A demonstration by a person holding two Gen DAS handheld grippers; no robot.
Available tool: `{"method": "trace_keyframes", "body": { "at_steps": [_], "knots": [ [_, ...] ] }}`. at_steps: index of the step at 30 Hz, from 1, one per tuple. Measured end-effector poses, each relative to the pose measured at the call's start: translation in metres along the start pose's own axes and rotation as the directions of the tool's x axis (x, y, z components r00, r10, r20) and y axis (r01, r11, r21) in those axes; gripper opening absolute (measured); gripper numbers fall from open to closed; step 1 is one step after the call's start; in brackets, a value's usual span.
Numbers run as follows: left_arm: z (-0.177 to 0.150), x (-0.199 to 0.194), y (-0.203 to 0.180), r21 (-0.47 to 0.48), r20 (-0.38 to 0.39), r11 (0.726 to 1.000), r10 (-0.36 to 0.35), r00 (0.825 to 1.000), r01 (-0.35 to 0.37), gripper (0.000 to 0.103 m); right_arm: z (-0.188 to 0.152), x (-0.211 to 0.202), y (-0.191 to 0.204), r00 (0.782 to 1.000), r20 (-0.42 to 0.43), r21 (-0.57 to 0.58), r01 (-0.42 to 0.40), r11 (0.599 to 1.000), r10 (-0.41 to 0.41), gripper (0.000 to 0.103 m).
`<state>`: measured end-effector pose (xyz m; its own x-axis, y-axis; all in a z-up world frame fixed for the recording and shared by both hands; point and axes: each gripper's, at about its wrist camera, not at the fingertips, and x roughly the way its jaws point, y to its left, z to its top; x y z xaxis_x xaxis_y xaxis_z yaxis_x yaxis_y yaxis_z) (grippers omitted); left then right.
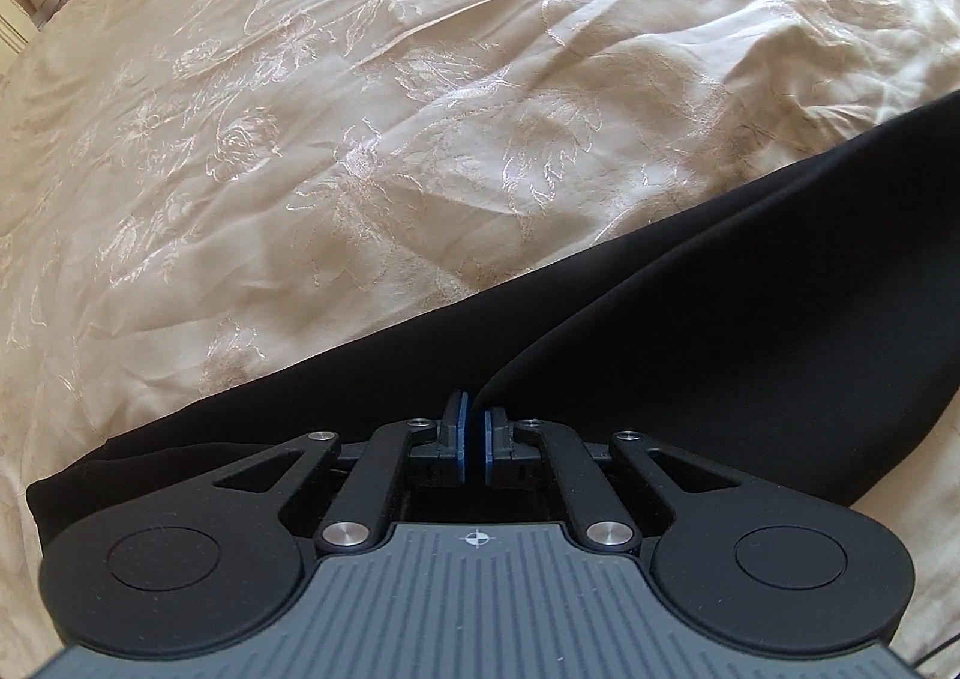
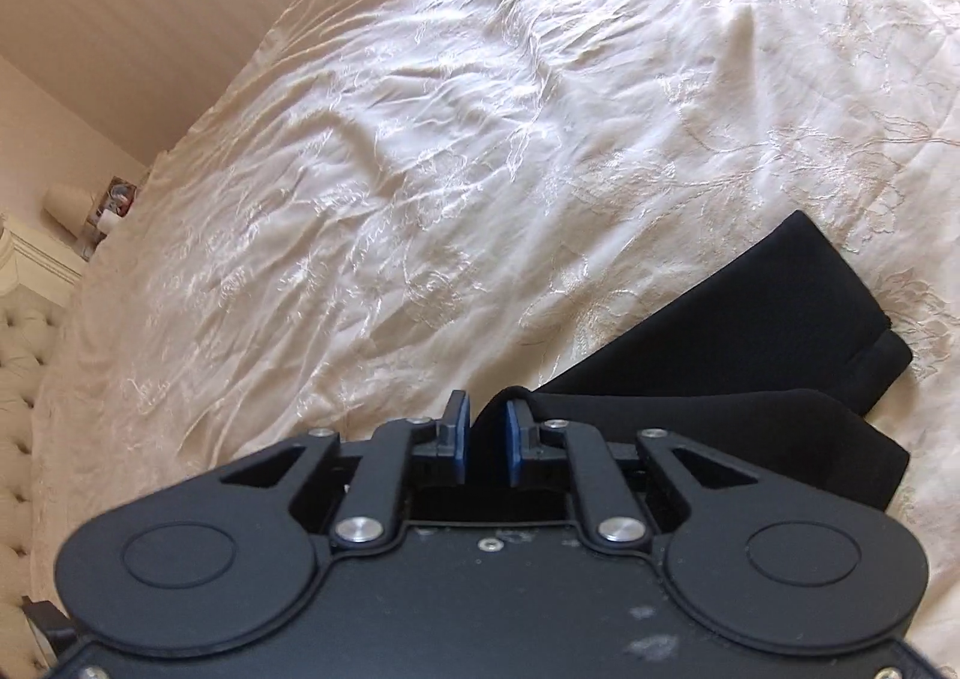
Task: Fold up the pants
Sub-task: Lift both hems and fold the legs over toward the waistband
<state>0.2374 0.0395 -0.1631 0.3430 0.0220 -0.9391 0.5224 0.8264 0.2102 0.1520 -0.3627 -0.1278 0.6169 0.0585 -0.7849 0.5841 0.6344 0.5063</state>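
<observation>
Two hand-held grippers pinching the black pants [image 1: 690, 319] at lower right over the bed [image 1: 360, 138], left hand-held gripper [image 1: 474, 433] nearly closed on cloth, right hand-held gripper [image 2: 486, 439] narrowly parted around an edge, probably mid-fold, next needing level carrying across.

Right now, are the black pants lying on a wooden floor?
No, the black pants lie on a cream embroidered bedspread, not on wood, and the right gripper pinches a fold of them.
</observation>
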Motion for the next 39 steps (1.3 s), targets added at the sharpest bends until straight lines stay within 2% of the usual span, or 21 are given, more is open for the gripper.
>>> {"method": "trace_keyframes", "body": {
  "at_steps": [1,4,5,7,9,11,13,17,19,21,23,25,26,29,32,35,37,39],
  "knots": [
    [0.0,0.0,0.0,0.001,0.0,1.0,0.002,1.0,-0.002,0.005,0.006,-0.006,-0.013,1.0,0.015,0.063,0.014,0.998,-0.015,0.032],
    [0.0,0.0,-0.001,0.0,-0.001,1.0,0.005,1.0,-0.005,0.005,0.025,-0.026,-0.049,0.992,0.081,0.207,0.077,0.975,-0.095,0.032],
    [0.0,-0.001,-0.001,0.003,-0.002,1.0,0.007,1.0,-0.007,0.006,0.031,-0.034,-0.055,0.987,0.103,0.202,0.104,0.974,-0.127,0.032],
    [0.0,-0.001,-0.003,0.007,-0.003,1.0,0.015,1.0,-0.015,0.006,0.035,-0.047,-0.054,0.979,0.113,0.095,0.161,0.982,-0.171,0.032],
    [0.0,0.0,-0.005,0.01,-0.005,1.0,0.024,1.0,-0.024,0.006,0.024,-0.053,-0.045,0.977,0.066,-0.05,0.206,0.977,-0.203,0.032],
    [0.001,0.001,-0.006,0.01,-0.006,0.999,0.032,0.999,-0.032,0.006,-0.001,-0.053,-0.045,0.974,-0.009,-0.124,0.222,0.967,-0.224,0.033],
    [0.0,0.001,-0.008,0.013,-0.005,0.999,0.04,0.999,-0.04,0.006,-0.027,-0.048,-0.053,0.971,-0.073,-0.111,0.219,0.969,-0.228,0.033],
    [0.0,0.001,-0.008,0.019,-0.005,0.999,0.045,0.999,-0.045,0.006,-0.071,-0.028,-0.072,0.963,-0.203,0.034,0.189,0.981,-0.178,0.033],
    [0.0,0.0,-0.008,0.021,-0.008,0.999,0.045,0.999,-0.045,0.006,-0.077,-0.016,-0.067,0.955,-0.244,0.01,0.173,0.985,-0.166,0.033],
    [0.001,0.001,-0.008,0.024,-0.011,0.999,0.045,0.999,-0.045,0.006,-0.064,-0.014,-0.059,0.968,-0.191,-0.028,0.161,0.987,-0.163,0.033],
    [0.001,0.001,-0.009,0.029,-0.012,0.999,0.046,0.999,-0.046,0.006,-0.039,-0.028,-0.051,0.991,-0.035,0.007,0.128,0.992,-0.128,0.033],
    [0.001,0.001,-0.009,0.031,-0.012,0.998,0.047,0.999,-0.047,0.006,-0.017,-0.045,-0.046,0.987,0.125,0.046,0.092,0.995,-0.097,0.033],
    [0.001,0.001,-0.009,0.031,-0.012,0.998,0.048,0.999,-0.048,0.006,-0.008,-0.048,-0.044,0.982,0.157,0.042,0.096,0.995,-0.101,0.033],
    [0.001,0.001,-0.01,0.032,-0.013,0.998,0.05,0.999,-0.049,0.006,0.004,-0.039,-0.044,0.978,0.106,-0.027,0.183,0.983,-0.179,0.033],
    [0.0,0.001,-0.009,0.027,-0.012,0.999,0.045,0.999,-0.045,0.006,-0.008,-0.024,-0.053,0.966,0.056,-0.076,0.256,0.964,-0.252,0.033],
    [0.001,0.002,-0.008,0.022,-0.013,0.999,0.038,0.999,-0.038,0.006,-0.016,-0.01,-0.06,0.959,0.037,-0.091,0.282,0.955,-0.279,0.033],
    [0.002,0.002,-0.008,0.027,-0.017,0.999,0.036,0.999,-0.035,0.006,-0.008,-0.004,-0.057,0.954,0.044,-0.115,0.301,0.947,-0.298,0.033],
    [0.002,0.003,-0.008,0.028,-0.019,0.999,0.033,0.999,-0.033,0.006,0.007,-0.012,-0.053,0.962,0.12,-0.09,0.256,0.963,-0.244,0.033]
  ]
}}
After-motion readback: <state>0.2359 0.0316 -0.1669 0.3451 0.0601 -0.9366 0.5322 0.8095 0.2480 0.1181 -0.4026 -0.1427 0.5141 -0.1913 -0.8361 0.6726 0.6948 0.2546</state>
